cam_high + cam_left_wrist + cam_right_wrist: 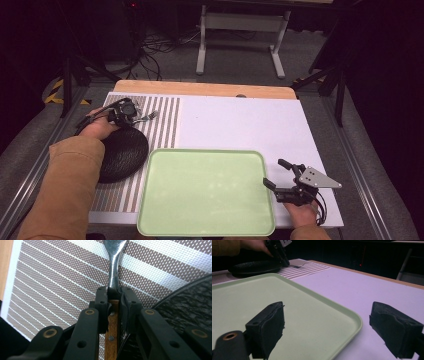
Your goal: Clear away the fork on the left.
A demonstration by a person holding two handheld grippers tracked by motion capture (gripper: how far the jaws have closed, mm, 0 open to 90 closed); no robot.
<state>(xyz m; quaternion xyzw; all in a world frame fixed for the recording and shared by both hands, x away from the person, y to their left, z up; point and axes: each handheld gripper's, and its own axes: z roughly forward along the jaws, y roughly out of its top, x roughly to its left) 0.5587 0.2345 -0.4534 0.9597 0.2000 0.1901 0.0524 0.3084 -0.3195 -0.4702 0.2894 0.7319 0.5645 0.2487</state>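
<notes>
fork handle pinched in your left gripper

your left gripper (113, 300) has its two black jaws clamped on the wooden-handled steel fork (113, 272), right where the brown riveted handle meets the metal neck. the handle runs back between the fingers (101, 306) toward your hand, and the shiny neck sticks out past the fingertips over the brown-and-white striped placemat (50, 285). from the high view, the fork's tines (150, 116) lie over the stripes near the far left corner of the white table (240, 120), just beyond the round black woven mat (125, 152) that sits under your wrist.

your right gripper (327, 327) has its jaws wide apart, nothing between them. one finger (270, 325) hangs over the right edge of the pale green rectangular plastic tray (352, 320), the other over bare white tabletop just beside it. fork and tray are well apart.
</notes>
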